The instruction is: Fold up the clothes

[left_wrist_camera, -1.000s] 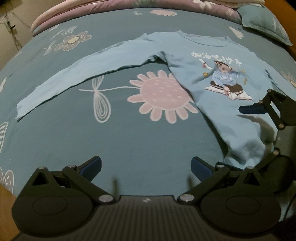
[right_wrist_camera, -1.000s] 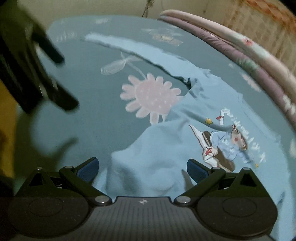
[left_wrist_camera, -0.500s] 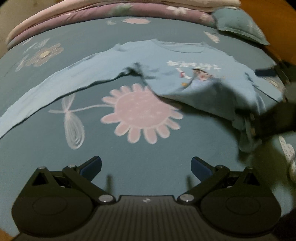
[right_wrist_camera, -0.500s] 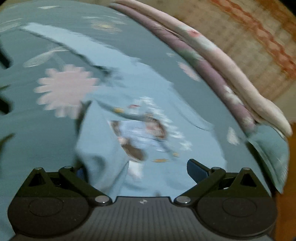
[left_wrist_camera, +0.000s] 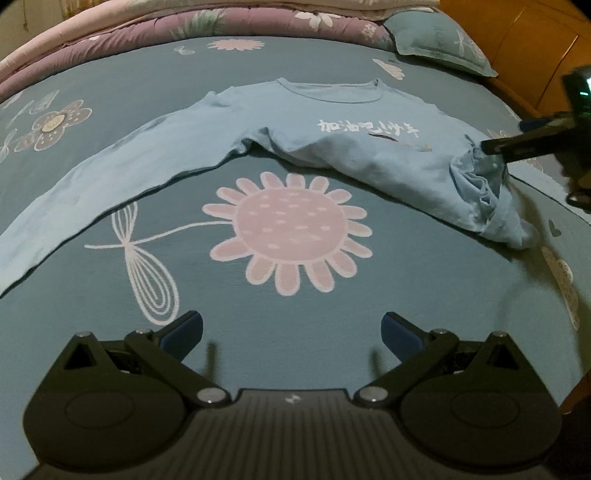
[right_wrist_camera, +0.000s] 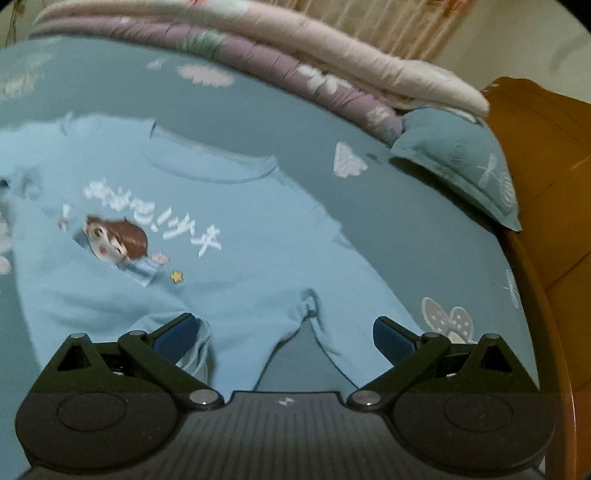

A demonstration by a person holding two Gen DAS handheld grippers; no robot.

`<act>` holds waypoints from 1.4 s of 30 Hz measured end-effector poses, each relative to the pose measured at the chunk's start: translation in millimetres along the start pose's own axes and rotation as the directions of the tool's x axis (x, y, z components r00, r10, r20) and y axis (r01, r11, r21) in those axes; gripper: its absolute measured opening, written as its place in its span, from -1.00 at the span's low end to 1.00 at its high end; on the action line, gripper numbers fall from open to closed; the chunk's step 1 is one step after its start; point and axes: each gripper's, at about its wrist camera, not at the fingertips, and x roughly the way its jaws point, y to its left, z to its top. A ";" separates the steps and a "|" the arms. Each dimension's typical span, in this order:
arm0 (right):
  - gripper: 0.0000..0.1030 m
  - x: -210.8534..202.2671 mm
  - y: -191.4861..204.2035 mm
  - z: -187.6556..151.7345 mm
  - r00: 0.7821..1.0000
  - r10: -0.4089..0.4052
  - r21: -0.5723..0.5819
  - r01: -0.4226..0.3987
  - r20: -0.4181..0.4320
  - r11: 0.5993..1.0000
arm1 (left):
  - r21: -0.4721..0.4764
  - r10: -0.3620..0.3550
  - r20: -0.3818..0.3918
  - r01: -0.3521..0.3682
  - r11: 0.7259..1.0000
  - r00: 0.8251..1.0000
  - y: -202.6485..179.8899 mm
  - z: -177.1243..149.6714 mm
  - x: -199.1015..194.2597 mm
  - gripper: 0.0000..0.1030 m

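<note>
A light blue long-sleeved shirt (left_wrist_camera: pixel 369 162) with a cartoon print lies on the teal flowered bedsheet (left_wrist_camera: pixel 295 369). Its lower part is folded up over the print, and the hem is bunched (left_wrist_camera: pixel 480 184) at the right. One sleeve (left_wrist_camera: pixel 110 177) stretches out flat to the left. My left gripper (left_wrist_camera: pixel 291 328) is open above bare sheet near the pink flower, well short of the shirt. My right gripper (right_wrist_camera: pixel 282 332) has its fingers wide apart over the shirt (right_wrist_camera: pixel 221 266), with cloth against its left finger (right_wrist_camera: pixel 173 338). In the left wrist view the right gripper (left_wrist_camera: pixel 502 136) touches the bunched hem.
Folded purple and pink quilts (left_wrist_camera: pixel 184 22) are stacked along the far side of the bed. A teal pillow (left_wrist_camera: pixel 439 40) lies at the far right corner. A wooden bed frame (right_wrist_camera: pixel 546 184) borders the right edge.
The right gripper has carried the shirt's lower hem up and to the right, folding the body over the print. The left gripper stayed open and shifted slightly right.
</note>
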 end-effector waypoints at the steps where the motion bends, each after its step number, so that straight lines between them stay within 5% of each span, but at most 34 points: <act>1: 1.00 -8.6 -0.6 -1.5 1.000 0.006 -0.003 -0.006 0.011 1.000 | 0.001 -0.009 0.003 0.009 1.000 1.000 0.5 0.0 0.3 0.98; 7: 1.00 -38.4 7.8 -18.5 0.991 0.133 -0.003 -0.133 -0.001 0.991 | 0.046 -0.049 0.012 0.049 0.998 0.999 -22.3 7.0 5.9 0.98; 13: 1.00 -22.7 25.0 -41.0 0.987 0.136 0.011 -0.136 -0.086 0.991 | 0.091 -0.090 0.019 0.088 0.992 0.996 -45.0 14.0 11.5 0.98; 19: 1.00 -14.5 -22.0 -69.2 0.985 0.053 0.111 -0.035 -0.164 0.993 | 0.129 -0.119 0.025 0.115 0.985 0.993 -70.9 25.8 20.0 0.98; 26: 1.00 -28.3 -46.6 -114.9 0.971 0.202 0.250 -0.166 -0.125 0.954 | 0.192 -0.191 0.044 0.179 0.965 0.981 -116.8 50.4 30.7 0.91; 28: 1.00 -22.8 -44.8 -127.1 0.960 0.243 0.280 -0.197 -0.141 0.940 | 0.218 -0.216 0.043 0.201 0.955 0.976 -132.3 58.2 35.1 0.63; 34: 1.00 -24.2 -36.0 -146.7 0.970 0.227 0.270 -0.197 -0.085 0.942 | 0.252 -0.270 0.037 0.252 0.934 0.962 -168.6 80.9 52.1 -0.23; 38: 1.00 -27.6 -35.3 -154.3 0.972 0.232 0.263 -0.213 -0.041 0.941 | 0.213 -0.277 0.009 0.268 0.940 0.961 -177.7 90.2 66.2 -0.30; 42: 1.00 -28.7 -34.7 -156.9 0.974 0.224 0.260 -0.212 -0.018 0.942 | 0.175 -0.261 -0.020 0.260 0.950 0.965 -179.8 92.1 80.4 -0.65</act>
